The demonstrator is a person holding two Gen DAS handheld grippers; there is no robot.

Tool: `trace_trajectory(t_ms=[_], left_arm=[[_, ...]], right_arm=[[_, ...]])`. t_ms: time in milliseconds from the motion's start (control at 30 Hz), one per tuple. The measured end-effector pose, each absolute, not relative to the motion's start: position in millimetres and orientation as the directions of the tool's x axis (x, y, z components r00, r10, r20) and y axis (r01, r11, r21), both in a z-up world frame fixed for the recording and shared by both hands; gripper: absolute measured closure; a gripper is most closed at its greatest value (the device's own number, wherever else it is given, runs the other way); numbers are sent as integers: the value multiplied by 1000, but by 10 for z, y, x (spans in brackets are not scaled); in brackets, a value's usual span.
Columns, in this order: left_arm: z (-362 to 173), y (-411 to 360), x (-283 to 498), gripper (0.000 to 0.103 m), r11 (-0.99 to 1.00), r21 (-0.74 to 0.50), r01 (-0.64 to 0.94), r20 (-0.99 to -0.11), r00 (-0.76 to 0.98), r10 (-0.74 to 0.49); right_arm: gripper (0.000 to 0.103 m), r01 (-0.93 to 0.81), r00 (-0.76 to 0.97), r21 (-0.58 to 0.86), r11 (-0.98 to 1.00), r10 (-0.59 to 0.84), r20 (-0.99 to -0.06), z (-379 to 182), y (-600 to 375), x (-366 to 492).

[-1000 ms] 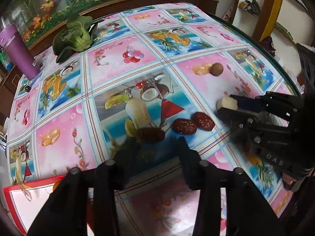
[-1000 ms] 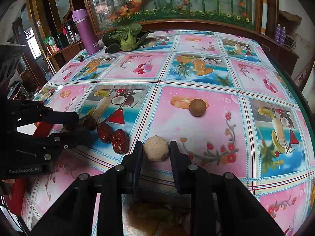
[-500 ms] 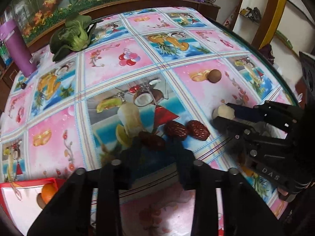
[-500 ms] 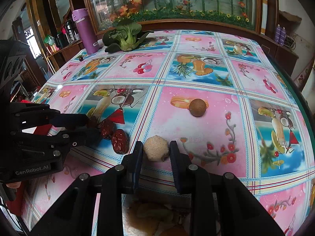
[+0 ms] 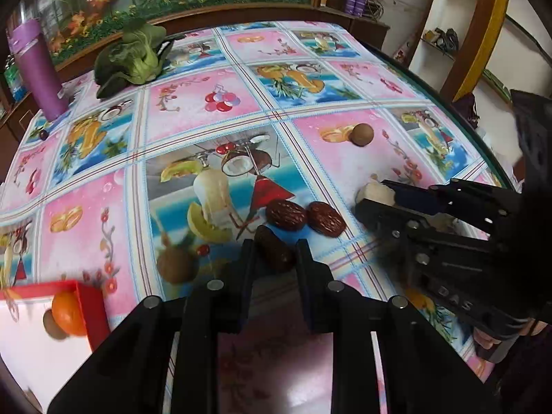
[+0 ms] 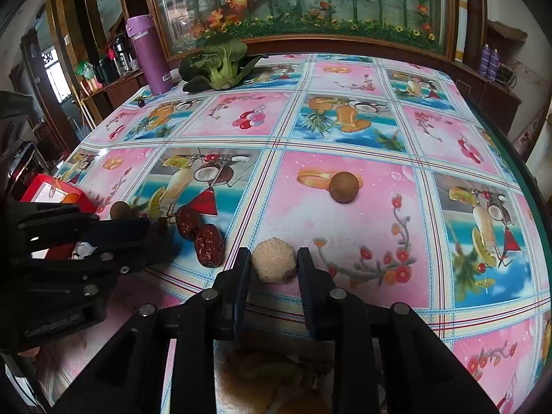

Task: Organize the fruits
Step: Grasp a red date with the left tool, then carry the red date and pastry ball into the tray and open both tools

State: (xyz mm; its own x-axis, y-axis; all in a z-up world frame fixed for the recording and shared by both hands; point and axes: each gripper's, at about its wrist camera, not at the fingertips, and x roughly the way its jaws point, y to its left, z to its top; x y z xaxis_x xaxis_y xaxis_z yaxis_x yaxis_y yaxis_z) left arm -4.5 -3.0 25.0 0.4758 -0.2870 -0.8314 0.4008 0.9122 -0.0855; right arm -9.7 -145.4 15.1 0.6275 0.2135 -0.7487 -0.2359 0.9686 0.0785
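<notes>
A dark red date [image 5: 276,253] sits between the fingers of the left gripper [image 5: 274,257], which are closed against its sides; it is low over the patterned tablecloth [image 5: 193,110], though I cannot tell whether it is lifted clear. Just beyond it lie two more red dates [image 5: 305,217], side by side and touching each other. In the right wrist view the same pair [image 6: 201,233] lies left of the right gripper [image 6: 272,265], whose fingers bracket a pale, rough-skinned peeled fruit [image 6: 273,265] resting on the cloth (the pads look pressed to its sides, with no gap visible).

Left of the held date, a small brown round fruit [image 5: 176,265] sits near a red box [image 5: 91,307] at the table's near-left corner; an orange [image 5: 67,314] and another brown fruit lie inside it against the wall. Another brown round fruit [image 6: 343,187] stands alone further out, well apart from the grippers.

At the far side of the table a leafy bok choy [image 6: 220,65] lies beside an upright purple thermos bottle [image 6: 150,57].
</notes>
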Motion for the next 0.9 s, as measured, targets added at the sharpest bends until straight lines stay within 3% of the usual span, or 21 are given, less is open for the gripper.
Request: trace_trajectory(t_ms=[200,367,500,900], left_arm=[[530,123,-411,78,924,-95,370,-781,547,-300],[774,487,-890,78,950,-86,299,-736,624,-262],[795,872,-1156,78,974,-119,194,-736,641,-218],[686,1958,-1535,78,989,-112,-93,-741,671,-21]], right_arm=[[77,-172,668,60,983,161,-726,206,-1517,-164],[77,-171,701,117,978,204,-683,356,-1521,-343],[77,-254,688,178,951,307,-658,510,-1218,-536],[77,-574,530,115,811,475,-702,566,532,-926]])
